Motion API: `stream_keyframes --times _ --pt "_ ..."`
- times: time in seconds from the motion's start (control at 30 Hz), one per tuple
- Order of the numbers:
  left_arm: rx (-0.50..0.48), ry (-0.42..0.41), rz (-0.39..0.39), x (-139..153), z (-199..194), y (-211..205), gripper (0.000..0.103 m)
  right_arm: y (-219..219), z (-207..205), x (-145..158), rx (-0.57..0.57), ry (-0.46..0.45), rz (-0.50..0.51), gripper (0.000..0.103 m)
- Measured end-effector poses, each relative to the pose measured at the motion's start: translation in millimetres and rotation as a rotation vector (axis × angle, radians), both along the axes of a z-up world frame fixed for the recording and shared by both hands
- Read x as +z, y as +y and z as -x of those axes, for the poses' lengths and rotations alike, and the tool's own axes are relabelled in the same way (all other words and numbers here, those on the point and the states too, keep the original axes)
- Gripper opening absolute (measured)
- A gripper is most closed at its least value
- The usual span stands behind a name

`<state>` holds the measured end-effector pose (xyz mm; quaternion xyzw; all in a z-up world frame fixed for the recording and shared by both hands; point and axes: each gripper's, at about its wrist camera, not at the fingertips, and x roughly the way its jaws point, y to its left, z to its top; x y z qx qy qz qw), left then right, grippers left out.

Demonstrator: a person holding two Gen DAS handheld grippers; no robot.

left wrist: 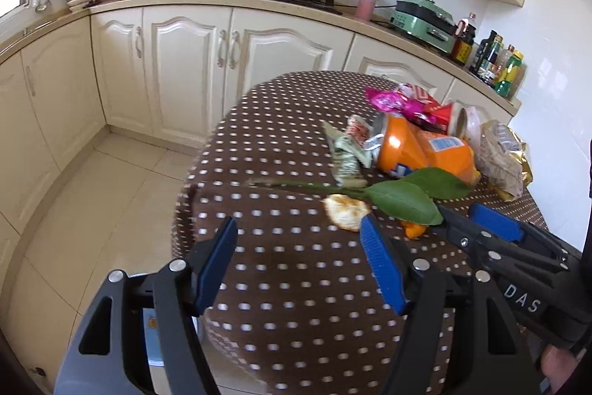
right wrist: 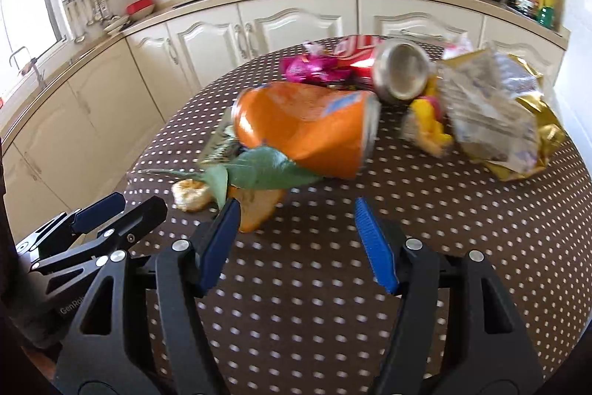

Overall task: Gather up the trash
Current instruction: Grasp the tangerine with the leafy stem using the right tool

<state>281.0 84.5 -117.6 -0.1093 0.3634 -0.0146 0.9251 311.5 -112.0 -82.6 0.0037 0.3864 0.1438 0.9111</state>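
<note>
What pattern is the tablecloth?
Brown tablecloth with white polka dots; clearest in the right wrist view.

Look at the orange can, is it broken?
Yes. The orange can lies on its side on the table, dented and squashed. A second can behind it is tipped over too, among wrappers, peel and a leaf.

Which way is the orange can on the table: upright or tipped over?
Tipped over: the orange can lies dented on its side on the table, rim facing sideways.

We see a dented, glossy metal can (right wrist: 307,132), crinkled shiny foil wrappers (right wrist: 518,113), and a matt dotted cloth (right wrist: 444,228).
</note>
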Motion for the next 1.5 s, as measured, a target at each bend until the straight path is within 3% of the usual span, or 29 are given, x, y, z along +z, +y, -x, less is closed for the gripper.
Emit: stream_keyframes --times 0.5,0.67,0.77,1.0,1.03,1.1,1.13,1.2,1.33,1.4,1.5 --pt "0.027 -0.009 -0.016 -3 6 27 0.068 18 -2 1 0.012 0.025 -0.084 0.064" --pt "0.058 -0.019 -0.03 1 9 35 0.068 20 16 10 -0.056 -0.044 -0.011 0.064" --pt "0.058 -0.022 -0.01 2 10 39 0.068 27 8 5 0.001 0.002 -0.071 0.064" --pt "0.06 -0.027 -0.009 2 10 45 0.068 34 -24 -10 0.007 0.076 -0.118 0.064" --pt "0.055 -0.026 -0.01 2 10 45 0.068 36 -27 -9 0.009 0.073 -0.121 0.058" --pt "0.041 -0.027 -0.006 2 8 43 0.068 36 -33 -13 0.034 0.096 -0.155 0.031" --pt "0.031 -0.026 0.001 3 8 42 0.068 35 -32 -14 0.043 0.099 -0.169 0.024" --pt "-0.002 -0.022 0.013 4 4 34 0.068 31 -26 -9 0.038 0.067 -0.174 0.018" --pt "-0.073 -0.014 0.028 5 -4 16 0.068 18 -14 2 -0.018 -0.024 -0.152 0.017" --pt "-0.101 0.007 0.014 2 -12 3 0.068 10 -6 9 -0.059 -0.082 -0.13 0.017" --pt "-0.124 0.026 -0.011 -2 -21 -12 0.068 1 -3 10 -0.079 -0.099 -0.136 0.017"
